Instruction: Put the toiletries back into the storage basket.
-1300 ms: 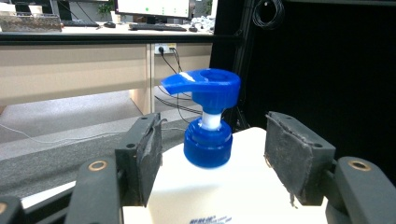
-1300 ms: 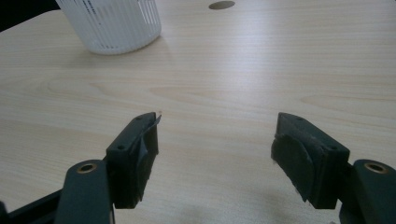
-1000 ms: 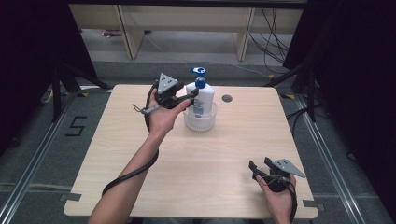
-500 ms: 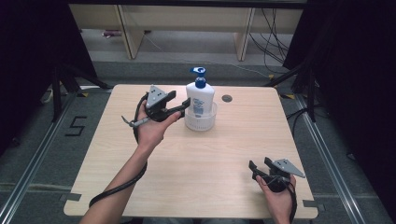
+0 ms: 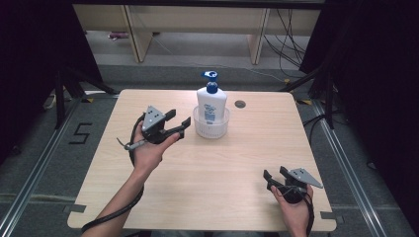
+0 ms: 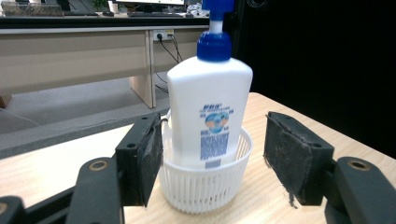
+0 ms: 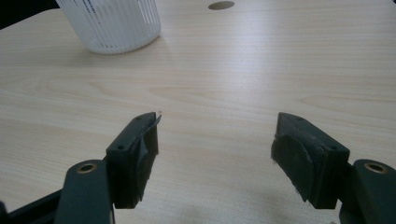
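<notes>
Gaping wide, the left tool hovers beside the bottle, holding nothing.

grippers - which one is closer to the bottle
The left gripper: it is raised beside the basket holding the bottle. The right gripper sits low at the table's near edge.
</notes>
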Motion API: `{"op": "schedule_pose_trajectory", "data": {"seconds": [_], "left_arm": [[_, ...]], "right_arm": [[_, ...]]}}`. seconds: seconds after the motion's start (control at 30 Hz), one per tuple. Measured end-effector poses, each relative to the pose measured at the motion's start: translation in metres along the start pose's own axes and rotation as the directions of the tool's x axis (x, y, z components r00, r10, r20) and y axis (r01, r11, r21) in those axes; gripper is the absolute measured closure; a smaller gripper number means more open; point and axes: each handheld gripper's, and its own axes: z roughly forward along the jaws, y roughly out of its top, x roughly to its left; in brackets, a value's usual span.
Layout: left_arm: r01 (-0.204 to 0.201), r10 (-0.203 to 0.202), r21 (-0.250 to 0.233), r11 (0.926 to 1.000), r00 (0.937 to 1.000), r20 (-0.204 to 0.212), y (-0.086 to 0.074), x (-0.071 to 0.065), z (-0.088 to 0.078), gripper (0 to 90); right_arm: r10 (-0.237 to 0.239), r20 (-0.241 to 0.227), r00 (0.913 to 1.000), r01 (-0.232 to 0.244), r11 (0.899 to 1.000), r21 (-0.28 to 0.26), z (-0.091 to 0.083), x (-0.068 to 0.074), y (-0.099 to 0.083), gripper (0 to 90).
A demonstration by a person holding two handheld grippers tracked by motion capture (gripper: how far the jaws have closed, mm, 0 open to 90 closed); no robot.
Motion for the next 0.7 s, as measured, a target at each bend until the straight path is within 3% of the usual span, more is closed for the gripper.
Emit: {"op": "schedule_pose_trajectory", "data": {"seconds": [0.13, 0.23, 0.27, 0.37, 0.7], "left_arm": [[0.000, 0.000, 0.005, 1.0000, 1.0000, 0.000, -0.010, 0.001, -0.008, 36.5], [-0.004, 0.004, 0.007, 1.0000, 1.0000, 0.001, -0.016, 0.002, -0.012, 36.5], [-0.004, 0.004, 0.008, 1.0000, 1.0000, -0.004, -0.021, 0.004, -0.015, 36.5], [-0.005, 0.005, 0.015, 0.9999, 1.0000, -0.008, -0.031, 0.009, -0.021, 36.5], [0.013, -0.011, 0.032, 0.9994, 0.9985, -0.054, -0.078, 0.026, -0.042, 37.0]], "right_arm": [[-0.027, -0.002, 0.9996, 0.027, 1.000, -0.003, 0.000, -0.002, 0.000, 31.6], [-0.013, -0.001, 0.9999, 0.013, 1.000, 0.004, 0.000, -0.001, 0.000, 31.6], [-0.049, 0.005, 0.9988, 0.049, 0.999, -0.002, 0.000, -0.003, 0.001, 31.6], [-0.027, 0.002, 0.9996, 0.027, 1.000, 0.005, 0.000, -0.001, 0.001, 31.6], [-0.027, 0.000, 0.9996, 0.027, 1.000, 0.004, 0.000, 0.000, 0.001, 31.6]]}}
